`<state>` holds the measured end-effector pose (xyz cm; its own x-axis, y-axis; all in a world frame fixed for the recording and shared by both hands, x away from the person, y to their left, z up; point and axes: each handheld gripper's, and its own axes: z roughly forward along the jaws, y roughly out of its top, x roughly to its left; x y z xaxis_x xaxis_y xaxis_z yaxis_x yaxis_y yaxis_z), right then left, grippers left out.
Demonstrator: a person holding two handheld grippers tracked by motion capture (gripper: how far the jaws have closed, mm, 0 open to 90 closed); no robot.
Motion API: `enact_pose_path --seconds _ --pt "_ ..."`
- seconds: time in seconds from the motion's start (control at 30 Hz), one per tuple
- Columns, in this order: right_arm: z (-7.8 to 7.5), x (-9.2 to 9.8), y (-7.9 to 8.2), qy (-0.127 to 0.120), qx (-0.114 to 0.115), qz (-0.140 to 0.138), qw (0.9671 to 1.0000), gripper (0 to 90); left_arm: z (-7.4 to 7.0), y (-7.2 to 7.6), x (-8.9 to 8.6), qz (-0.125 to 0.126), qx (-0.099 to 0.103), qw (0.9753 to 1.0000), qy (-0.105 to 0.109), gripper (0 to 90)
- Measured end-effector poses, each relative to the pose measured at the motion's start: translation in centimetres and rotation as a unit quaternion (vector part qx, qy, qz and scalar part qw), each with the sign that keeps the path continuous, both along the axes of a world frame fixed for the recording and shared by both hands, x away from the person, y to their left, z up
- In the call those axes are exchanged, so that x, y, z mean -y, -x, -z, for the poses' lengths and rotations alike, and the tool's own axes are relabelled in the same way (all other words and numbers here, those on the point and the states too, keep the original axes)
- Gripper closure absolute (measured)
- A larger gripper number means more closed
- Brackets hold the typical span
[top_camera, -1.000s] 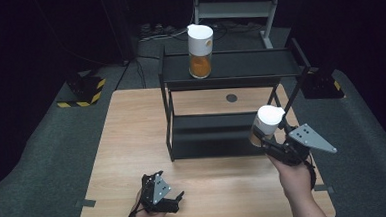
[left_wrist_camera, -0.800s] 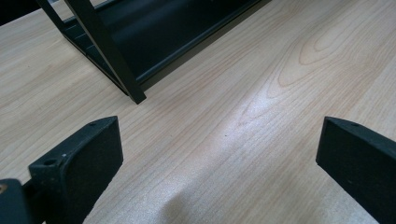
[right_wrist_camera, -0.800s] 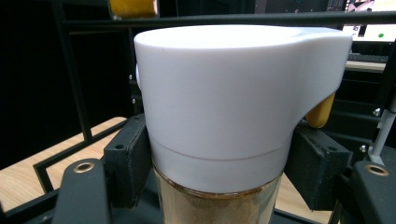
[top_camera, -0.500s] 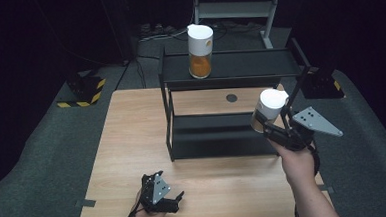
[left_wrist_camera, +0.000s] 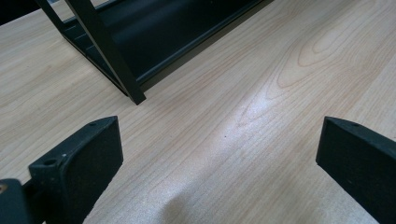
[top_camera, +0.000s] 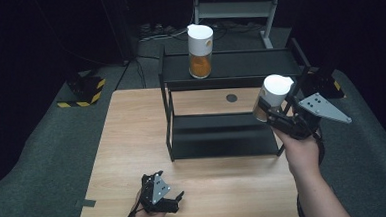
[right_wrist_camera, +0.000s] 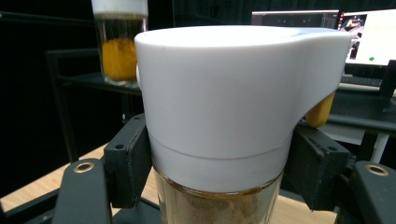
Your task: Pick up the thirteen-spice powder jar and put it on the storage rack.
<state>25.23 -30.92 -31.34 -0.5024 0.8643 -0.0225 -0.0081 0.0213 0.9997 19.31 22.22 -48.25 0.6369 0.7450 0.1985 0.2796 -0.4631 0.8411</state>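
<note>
High view: right tool (top_camera: 270,110) clamps the brown-filled jar (top_camera: 271,97) beside the rack (top_camera: 222,132); left tool (top_camera: 160,194) wide, apart.

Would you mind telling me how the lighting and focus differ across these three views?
High view: table lit, surroundings black. Left gripper view: soft glare patch on the wood, near black pads slightly soft. Right gripper view: white-lidded jar bright and close, orange jar behind it blurred.

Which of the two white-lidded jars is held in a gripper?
The jar with brown contents, clamped between the right gripper's jaws off the right end of the black shelf. The other jar, with orange contents, stands free on the shelf's top.
</note>
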Motion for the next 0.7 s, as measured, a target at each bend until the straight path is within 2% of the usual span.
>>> enact_pose_path --seconds 0.23,0.7 --pt "-1.7 0.1 -0.3 -0.005 0.015 0.001 0.9999 30.1 0.0 0.0 0.0 0.0 0.0 1.0 0.001 0.8" --pt "-4.2 -0.2 -0.9 -0.006 0.036 0.007 0.9993 30.1 0.1 0.0 -0.1 0.0 0.001 1.0 0.004 0.8"
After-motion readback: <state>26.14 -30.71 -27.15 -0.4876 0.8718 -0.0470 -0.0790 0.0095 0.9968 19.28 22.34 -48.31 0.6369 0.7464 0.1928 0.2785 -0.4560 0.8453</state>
